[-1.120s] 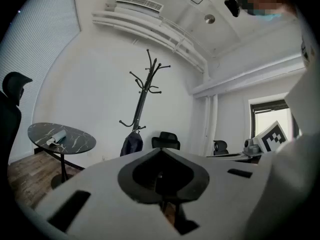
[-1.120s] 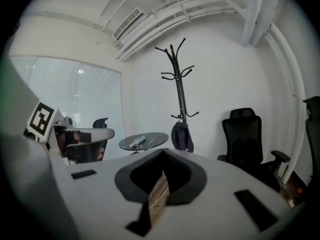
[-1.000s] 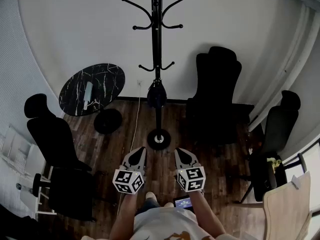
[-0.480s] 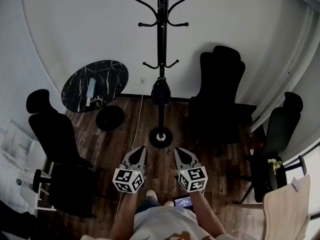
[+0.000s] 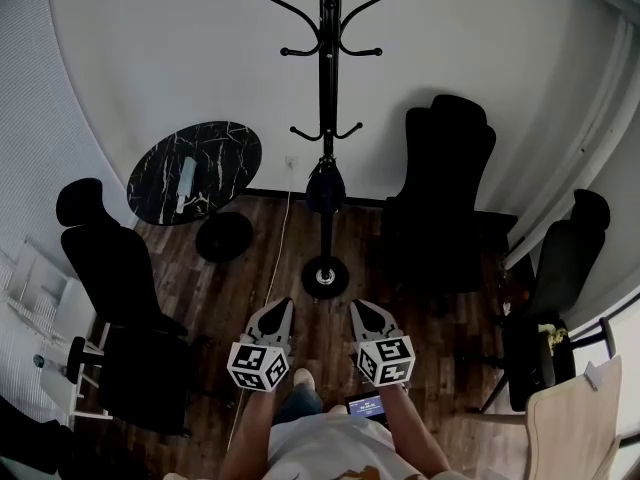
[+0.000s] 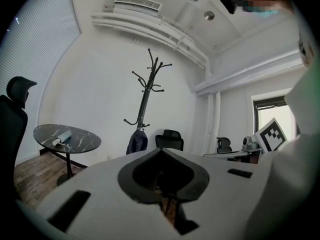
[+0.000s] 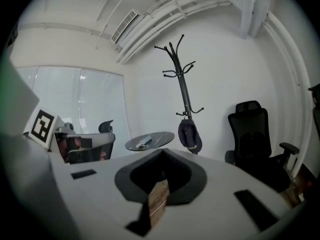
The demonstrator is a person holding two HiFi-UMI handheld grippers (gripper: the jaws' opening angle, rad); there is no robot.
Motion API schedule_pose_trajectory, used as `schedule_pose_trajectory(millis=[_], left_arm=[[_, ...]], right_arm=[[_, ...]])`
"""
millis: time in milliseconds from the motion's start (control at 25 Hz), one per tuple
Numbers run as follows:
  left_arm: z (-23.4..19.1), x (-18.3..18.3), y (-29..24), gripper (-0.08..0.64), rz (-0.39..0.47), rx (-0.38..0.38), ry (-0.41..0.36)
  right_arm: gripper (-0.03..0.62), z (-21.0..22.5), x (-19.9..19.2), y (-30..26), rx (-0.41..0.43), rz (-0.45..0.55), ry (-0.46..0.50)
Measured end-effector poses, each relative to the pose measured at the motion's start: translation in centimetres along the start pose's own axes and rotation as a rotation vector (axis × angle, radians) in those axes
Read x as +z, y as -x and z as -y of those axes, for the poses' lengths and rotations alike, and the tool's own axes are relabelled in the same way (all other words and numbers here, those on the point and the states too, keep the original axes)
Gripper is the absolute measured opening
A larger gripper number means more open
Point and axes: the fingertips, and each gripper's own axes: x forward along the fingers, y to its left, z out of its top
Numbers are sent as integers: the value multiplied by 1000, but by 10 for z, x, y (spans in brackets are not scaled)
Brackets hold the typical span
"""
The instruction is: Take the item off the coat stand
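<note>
Left gripper [image 5: 277,310] and right gripper [image 5: 362,308] are closed, empty. Well ahead of them, a dark cap [image 5: 325,186] hangs on the coat stand [image 5: 326,88].

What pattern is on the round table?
Table top: black, marbled with white veins, clearest in the head view.

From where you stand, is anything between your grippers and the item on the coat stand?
Nothing visible does. Only bare floor lies between the left gripper, the right gripper and the dark item on a lower hook of the coat stand. The table stands off left, the chair off right.
</note>
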Motion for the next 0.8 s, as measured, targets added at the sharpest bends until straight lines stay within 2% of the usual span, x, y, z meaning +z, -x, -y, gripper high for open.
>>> schedule_pose_trajectory(millis=[320, 800], left_arm=[[-21, 0, -46, 20, -8, -15, 8], [-85, 10, -175, 20, -57, -55, 19]], right_arm=[[12, 26, 7, -40, 2, 11, -56], [12, 91, 26, -152, -34, -45, -87]])
